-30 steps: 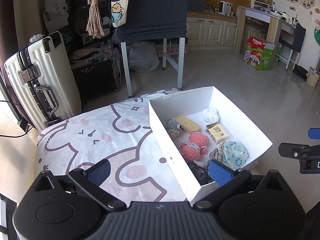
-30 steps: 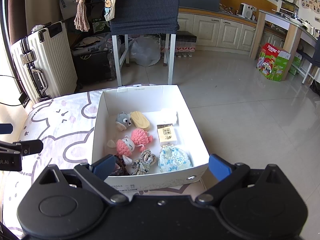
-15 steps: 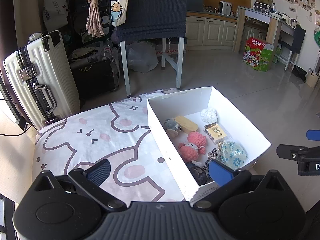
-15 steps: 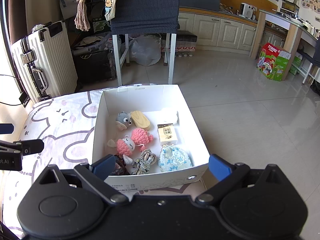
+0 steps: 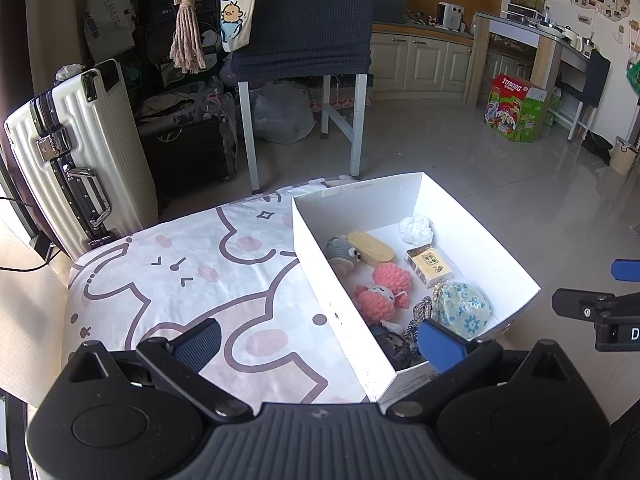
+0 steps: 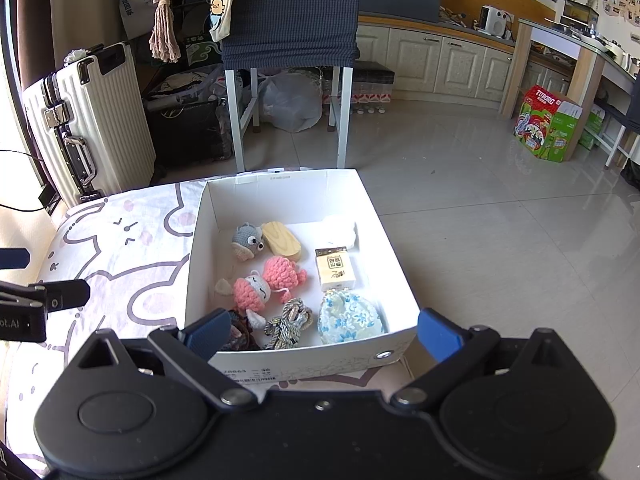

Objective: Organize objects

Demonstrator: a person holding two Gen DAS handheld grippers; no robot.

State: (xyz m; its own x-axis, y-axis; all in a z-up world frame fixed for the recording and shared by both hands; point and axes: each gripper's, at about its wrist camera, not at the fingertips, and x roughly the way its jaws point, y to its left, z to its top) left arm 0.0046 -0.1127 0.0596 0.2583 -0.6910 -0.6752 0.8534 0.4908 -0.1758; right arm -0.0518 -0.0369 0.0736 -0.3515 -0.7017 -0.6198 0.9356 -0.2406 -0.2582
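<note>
A white cardboard box (image 6: 280,188) (image 5: 360,196) sits on the right end of a cartoon-print sheet (image 5: 180,264). Inside lie a grey crochet mouse (image 6: 247,240), a wooden block (image 6: 281,241), a white fluffy piece (image 6: 340,229), a small yellow packet (image 6: 335,271), a pink crochet doll (image 6: 266,282), a knotted rope (image 6: 290,323), a blue floral pouch (image 6: 349,319) and a dark object (image 6: 240,334). My right gripper (image 6: 320,334) is open, low over the box's near wall. Open too, my left gripper (image 5: 318,340) straddles the box's left wall. Neither holds anything.
A cream suitcase (image 5: 76,152) stands beyond the sheet's far left corner. Behind the box are a chair (image 6: 292,20) draped in dark cloth and a plastic bag (image 6: 292,100). Tiled floor (image 6: 500,220) lies to the right, with a green carton (image 6: 548,124) by the kitchen counter.
Both views shift only slightly: the box sits a little lower and nearer in the left wrist view. Both grippers stay open.
</note>
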